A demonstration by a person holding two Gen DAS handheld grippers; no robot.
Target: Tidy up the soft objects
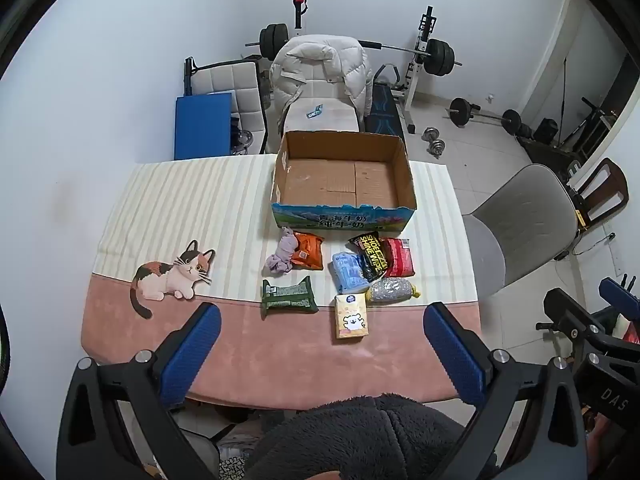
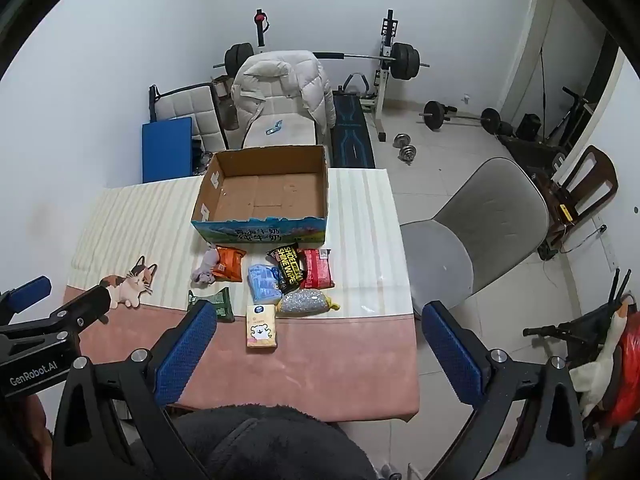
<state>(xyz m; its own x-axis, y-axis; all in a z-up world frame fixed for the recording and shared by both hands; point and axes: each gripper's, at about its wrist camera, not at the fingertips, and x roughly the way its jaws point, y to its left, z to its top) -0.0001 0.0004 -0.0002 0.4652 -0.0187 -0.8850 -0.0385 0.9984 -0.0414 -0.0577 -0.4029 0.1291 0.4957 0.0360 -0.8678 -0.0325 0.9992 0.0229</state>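
Step in hand is judged to be the start: the cardboard box (image 1: 344, 176) holds nothing, and the soft packets lie just before it. Left gripper (image 1: 320, 356) and right gripper (image 2: 320, 354) hover agape, empty. Next: descend on one packet. The black pouch (image 1: 370, 256) reads "SHOE SHINE WIPE".

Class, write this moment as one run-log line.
left gripper: open, empty | right gripper: open, empty | brown cardboard box: empty | soft packets: on table, unsorted
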